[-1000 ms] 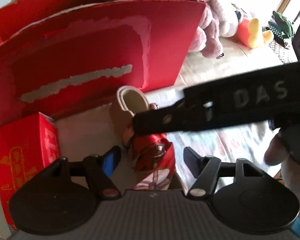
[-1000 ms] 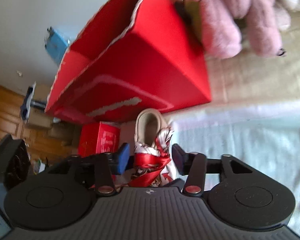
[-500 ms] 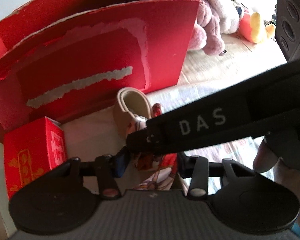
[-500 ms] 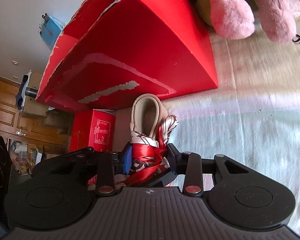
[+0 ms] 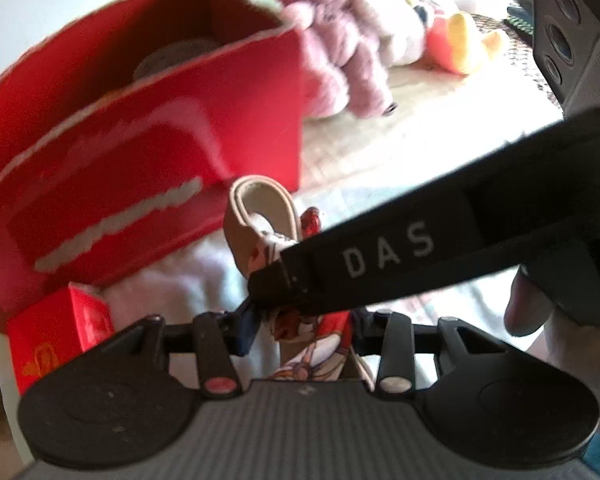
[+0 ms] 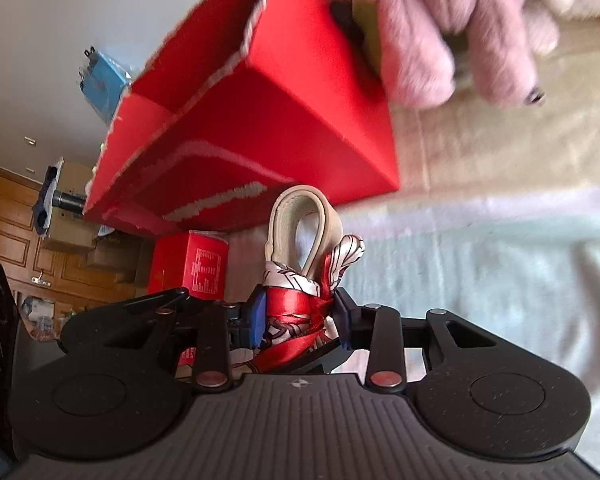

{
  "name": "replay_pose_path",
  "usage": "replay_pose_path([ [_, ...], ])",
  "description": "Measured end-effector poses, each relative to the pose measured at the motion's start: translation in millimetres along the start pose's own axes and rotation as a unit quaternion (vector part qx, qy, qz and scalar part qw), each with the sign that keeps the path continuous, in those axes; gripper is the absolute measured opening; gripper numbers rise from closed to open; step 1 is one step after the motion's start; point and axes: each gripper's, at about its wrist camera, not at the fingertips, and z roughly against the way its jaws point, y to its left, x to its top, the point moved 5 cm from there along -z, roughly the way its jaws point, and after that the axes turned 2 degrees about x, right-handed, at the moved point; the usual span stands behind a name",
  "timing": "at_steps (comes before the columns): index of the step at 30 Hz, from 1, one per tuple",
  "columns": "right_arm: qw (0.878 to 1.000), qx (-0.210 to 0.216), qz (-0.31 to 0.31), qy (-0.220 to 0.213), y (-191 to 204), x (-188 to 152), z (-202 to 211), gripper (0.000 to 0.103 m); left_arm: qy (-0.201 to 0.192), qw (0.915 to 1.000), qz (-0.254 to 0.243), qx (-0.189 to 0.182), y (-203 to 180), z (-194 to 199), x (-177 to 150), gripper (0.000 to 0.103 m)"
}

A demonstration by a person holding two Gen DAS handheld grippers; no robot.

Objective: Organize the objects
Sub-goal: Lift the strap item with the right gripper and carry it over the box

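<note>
Scarf-wrapped strap (image 6: pixel 296 304): right gripper (image 6: pixel 300 316) jaws clamped on it; left gripper (image 5: pixel 300 320) jaws half-hidden, grip unclear.

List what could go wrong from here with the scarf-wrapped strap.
1. Both grippers, right and left, pinch the same scarf-wrapped strap; pulling apart might loosen the silky scarf.
2. The beige loop sticks up near the big red box and may catch its wall.
3. The small red box sits close and could get knocked.
</note>
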Motion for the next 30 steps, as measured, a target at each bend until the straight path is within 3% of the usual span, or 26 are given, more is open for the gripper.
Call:
replay_pose_path([
  [11,0.995,-0.02,-0.037,-0.093,-14,11,65,0.037,-0.058,0.9936,-0.094,-0.02,-59,26,50,0.041],
  [16,0.988,-0.022,-0.029,-0.148,-9,26,96,0.037,-0.101,0.9887,-0.108,-0.028,-69,47,80,0.041],
  [24,0.978,-0.009,0.02,-0.205,15,62,114,0.037,-0.163,0.9818,-0.095,-0.024,-49,85,111,0.041],
  [30,0.973,0.017,0.069,-0.22,50,102,103,0.037,-0.197,0.9771,-0.079,0.013,-12,105,136,0.041],
])
